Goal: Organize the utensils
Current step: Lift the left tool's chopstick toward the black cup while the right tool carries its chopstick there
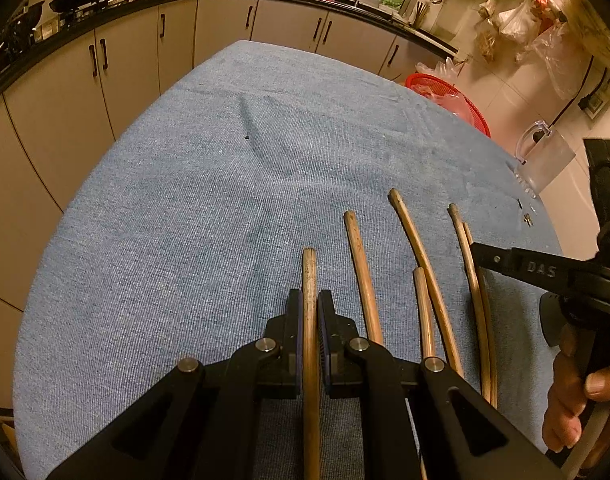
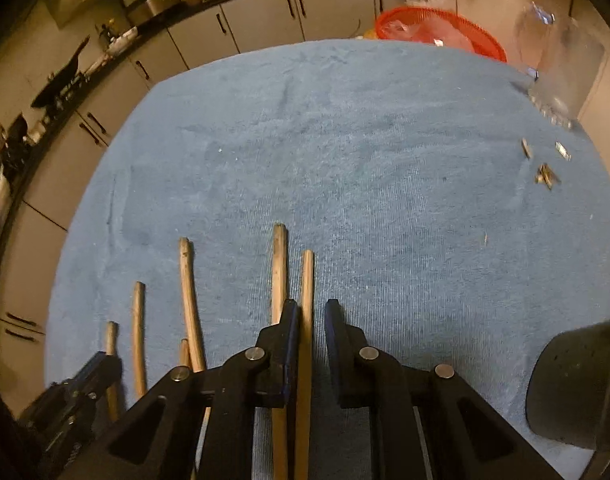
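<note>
Left gripper (image 1: 310, 316), lower centre of the left view: jaws clamped on one chopstick (image 1: 310, 280), which runs up between the pads and pokes out past the tips. Right gripper (image 2: 308, 320), lower centre of the right view: jaws narrow, one stick (image 2: 307, 276) between them against the left pad, a gap showing at the right pad; not yet a firm grip. Second stick (image 2: 279, 264) lies just beside it, partly under the left finger. Remaining sticks: several, loosely parallel on the blue cloth (image 1: 165, 220), right of centre in the left view, lower left in the right view. Handling, judged: light, stiff, thin wood, round and prone to roll or pivot in a grip; take mid-shaft, pads square across the stick. Background: red basket (image 1: 453, 96) and clear jug (image 1: 545, 160), upper right; small scraps (image 2: 545, 174) on the cloth at right.
</note>
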Demonstrator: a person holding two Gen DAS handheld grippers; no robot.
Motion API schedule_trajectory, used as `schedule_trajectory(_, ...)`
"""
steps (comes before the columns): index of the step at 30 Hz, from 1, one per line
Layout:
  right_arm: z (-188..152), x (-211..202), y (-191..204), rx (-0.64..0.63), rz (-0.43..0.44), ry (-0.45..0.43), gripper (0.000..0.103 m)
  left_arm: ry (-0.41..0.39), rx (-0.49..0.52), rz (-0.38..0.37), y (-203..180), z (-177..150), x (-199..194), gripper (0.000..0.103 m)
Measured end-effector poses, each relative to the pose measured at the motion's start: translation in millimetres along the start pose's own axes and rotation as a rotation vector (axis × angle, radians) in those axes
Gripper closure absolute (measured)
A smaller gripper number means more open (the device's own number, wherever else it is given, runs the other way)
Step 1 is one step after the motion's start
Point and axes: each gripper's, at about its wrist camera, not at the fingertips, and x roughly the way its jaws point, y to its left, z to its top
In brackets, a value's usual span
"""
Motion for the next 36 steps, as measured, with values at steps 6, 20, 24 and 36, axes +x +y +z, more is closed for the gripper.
schedule_trajectory(6,12,5,17,-0.065,-0.079,0.017,0.097,-0.005,0.009,0.001,-1,-2,-1,0.095)
schedule_trajectory(20,-65,-163,-14,-0.021,0.165,-0.493,0.097,-0.159,-0.01,-0.113,-12,-5,-70,0.095)
schedule_trajectory(24,-97,-201,-17,-0.053,0.179,-0.608,0.097,-0.199,-0.006,-0.116,-21,-11,-104,0.095)
schedule_trajectory(36,-157,-249,-43,-0.018,0.224,-0.709,0.097,-0.268,0.055,-0.1,-54,-40,-168,0.095)
